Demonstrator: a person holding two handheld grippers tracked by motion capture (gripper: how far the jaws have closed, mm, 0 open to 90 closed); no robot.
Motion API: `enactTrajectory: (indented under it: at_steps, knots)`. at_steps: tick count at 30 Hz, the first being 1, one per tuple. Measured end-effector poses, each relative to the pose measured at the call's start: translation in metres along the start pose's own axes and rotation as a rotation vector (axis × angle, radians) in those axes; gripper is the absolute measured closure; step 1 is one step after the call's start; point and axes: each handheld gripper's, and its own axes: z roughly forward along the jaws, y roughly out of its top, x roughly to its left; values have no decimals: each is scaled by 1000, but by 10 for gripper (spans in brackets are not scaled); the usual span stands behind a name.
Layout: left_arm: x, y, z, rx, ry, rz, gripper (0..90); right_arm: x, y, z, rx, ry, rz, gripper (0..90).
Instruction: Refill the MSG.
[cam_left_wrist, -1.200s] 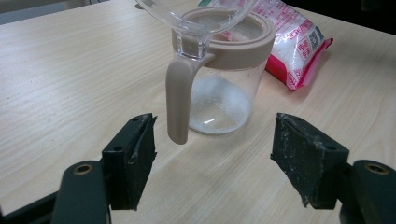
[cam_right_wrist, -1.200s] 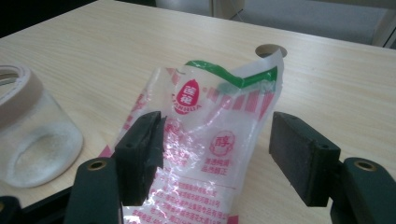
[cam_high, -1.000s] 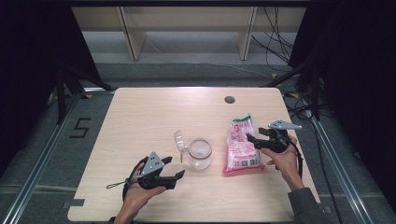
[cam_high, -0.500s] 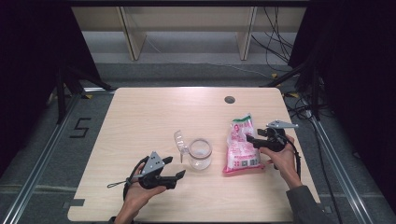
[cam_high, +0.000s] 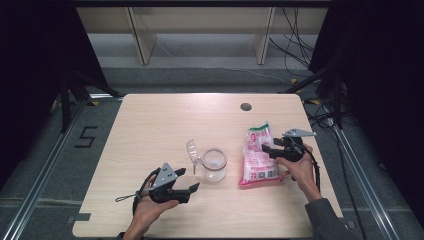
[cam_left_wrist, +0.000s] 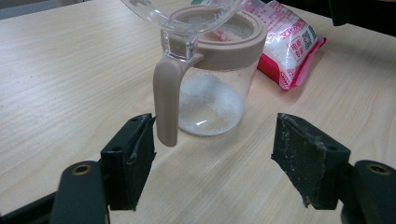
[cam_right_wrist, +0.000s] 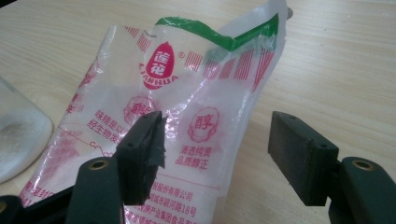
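Note:
A clear jar (cam_high: 214, 165) with a beige rim and handle (cam_left_wrist: 167, 102) stands mid-table, its clear lid (cam_high: 194, 150) flipped up; white grains lie in its bottom (cam_left_wrist: 210, 105). My left gripper (cam_high: 189, 179) lies just left of and in front of it, its jaws open and empty (cam_left_wrist: 215, 158), facing the handle. A pink-and-white bag (cam_high: 257, 157) with red print lies to the jar's right. My right gripper (cam_high: 267, 148) hovers at the bag's right edge, jaws open (cam_right_wrist: 217, 154) over the crumpled upper part of the bag (cam_right_wrist: 196, 107), pads not pressing.
A small round hole (cam_high: 245, 106) sits near the table's far edge. The jar's side (cam_right_wrist: 18, 135) appears at the left of the right gripper view. Floor rails and cables run beside the table (cam_high: 150, 125).
The right gripper has edged slightly left toward the bag. The left gripper, jar and bag have stayed put.

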Motion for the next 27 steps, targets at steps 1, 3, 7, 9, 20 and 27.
enactTrajectory:
  at_steps: [1,3,7,9,20,27]
  knots:
    - [0,0,0,-1,1,0,290,-1,0,1,2,3,0,374]
    - [0,0,-1,5,6,6,290,-1,1,3,8,3,13,396]
    - [-1,0,-2,1,5,8,289,0,3,7,8,14,11,424]
    - [-1,1,-2,0,4,11,289,0,3,9,16,13,11,435]
    - [-2,-1,0,8,-1,10,288,-1,2,17,70,56,50,450]
    - [-3,-1,2,2,-7,8,289,-2,1,20,78,92,77,649]
